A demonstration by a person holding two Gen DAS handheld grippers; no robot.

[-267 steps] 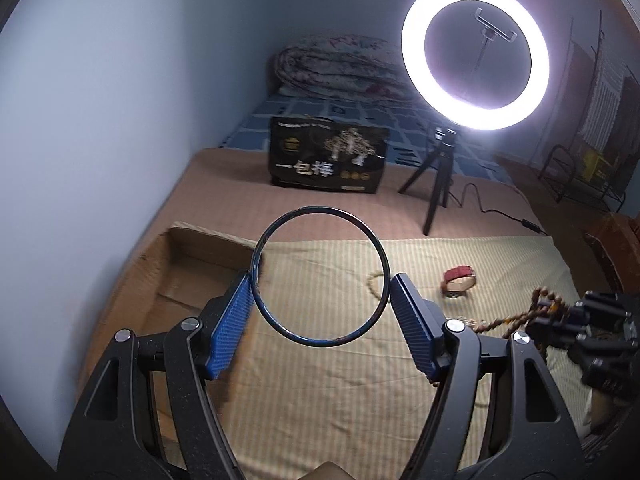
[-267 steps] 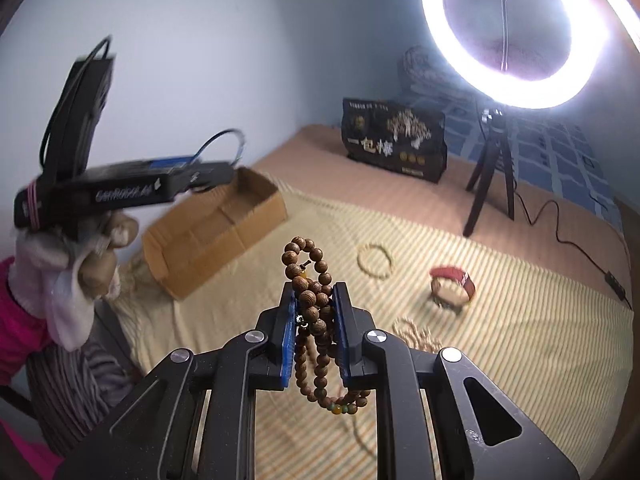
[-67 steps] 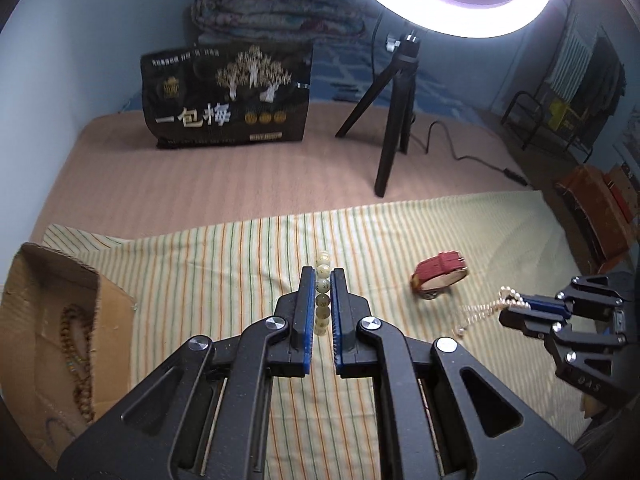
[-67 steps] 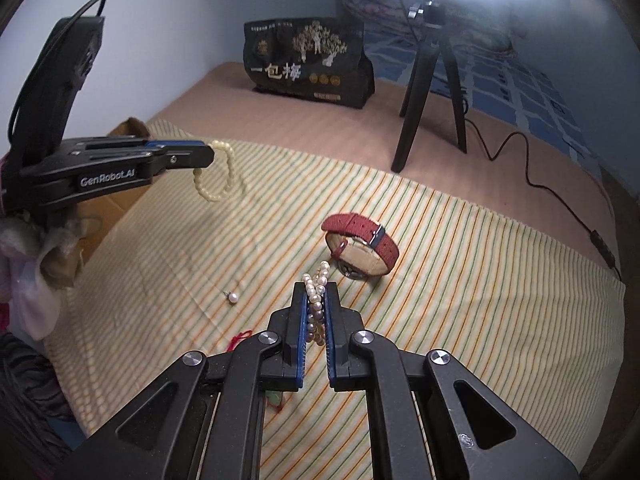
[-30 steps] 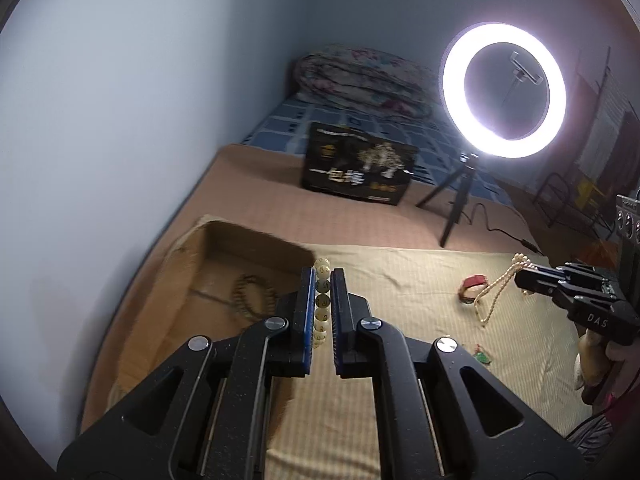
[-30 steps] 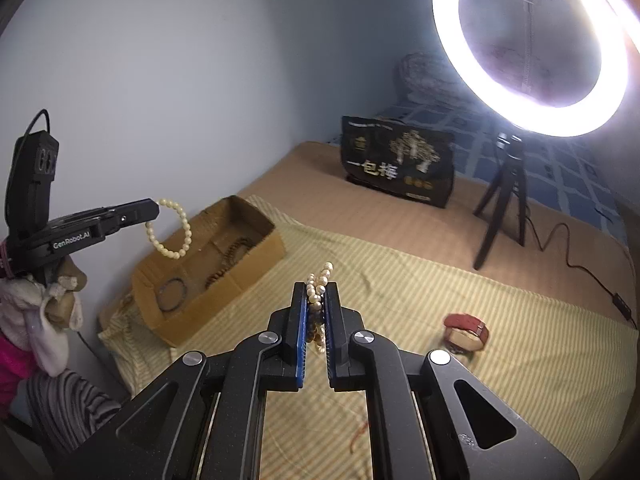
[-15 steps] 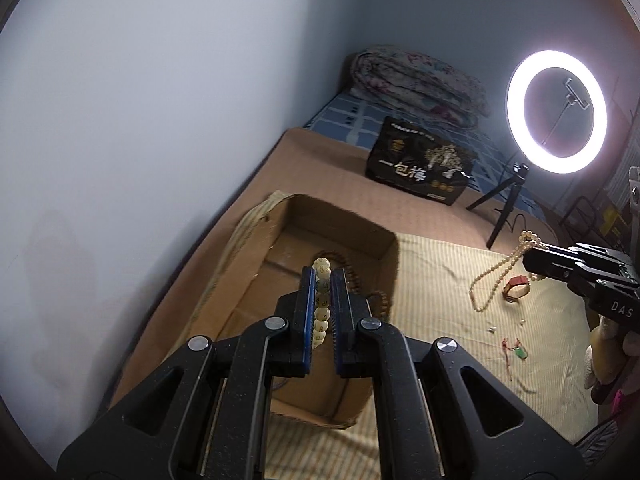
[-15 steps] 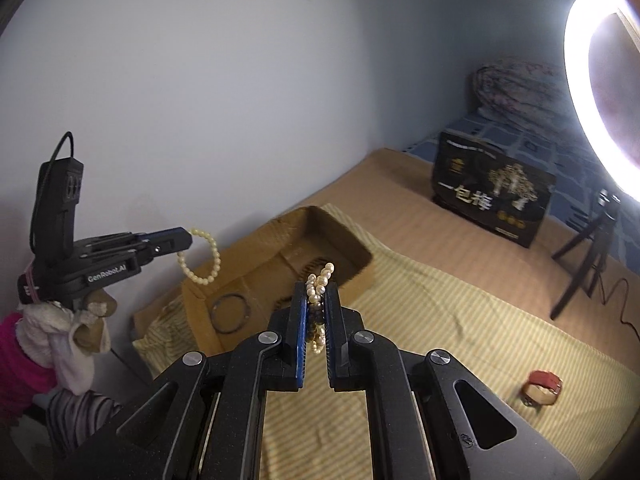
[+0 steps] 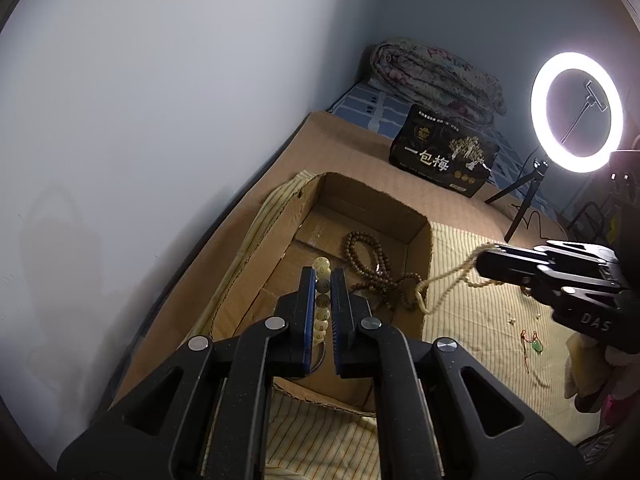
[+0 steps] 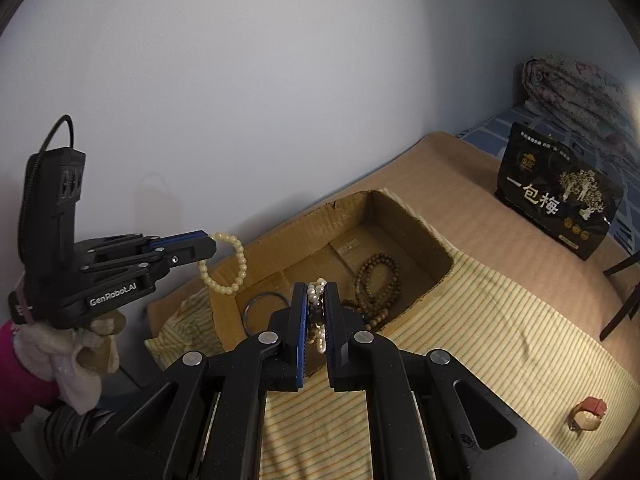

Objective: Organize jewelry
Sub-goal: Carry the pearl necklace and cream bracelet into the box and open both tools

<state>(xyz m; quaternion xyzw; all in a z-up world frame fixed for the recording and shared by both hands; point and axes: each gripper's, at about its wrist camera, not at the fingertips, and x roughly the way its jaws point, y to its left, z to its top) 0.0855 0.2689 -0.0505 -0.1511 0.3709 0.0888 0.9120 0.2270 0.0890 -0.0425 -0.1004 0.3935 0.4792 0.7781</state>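
Note:
My left gripper (image 9: 322, 280) is shut on a cream bead bracelet (image 9: 322, 308) and holds it above the open cardboard box (image 9: 416, 220). From the right wrist view the bracelet (image 10: 236, 264) hangs over the box's near-left wall (image 10: 224, 312). My right gripper (image 10: 316, 292) is shut on a white pearl necklace (image 10: 318, 312) above the box's front edge; the necklace (image 9: 452, 284) dangles by the box's right wall. Inside the box lie brown wooden prayer beads (image 10: 376, 280) and a dark bangle (image 10: 260, 308).
A red watch (image 10: 586, 420) lies on the striped cloth (image 10: 500, 344). Small red-corded trinkets (image 9: 532, 344) lie on the cloth right of the box. A black printed bag (image 9: 444, 160), a ring light on a tripod (image 9: 576, 112) and a folded quilt (image 9: 436, 76) stand behind.
Both grippers have moved closer over the box with their beads. The pearl necklace now hangs at the box's right wall; the cream bracelet sits lower over the box interior.

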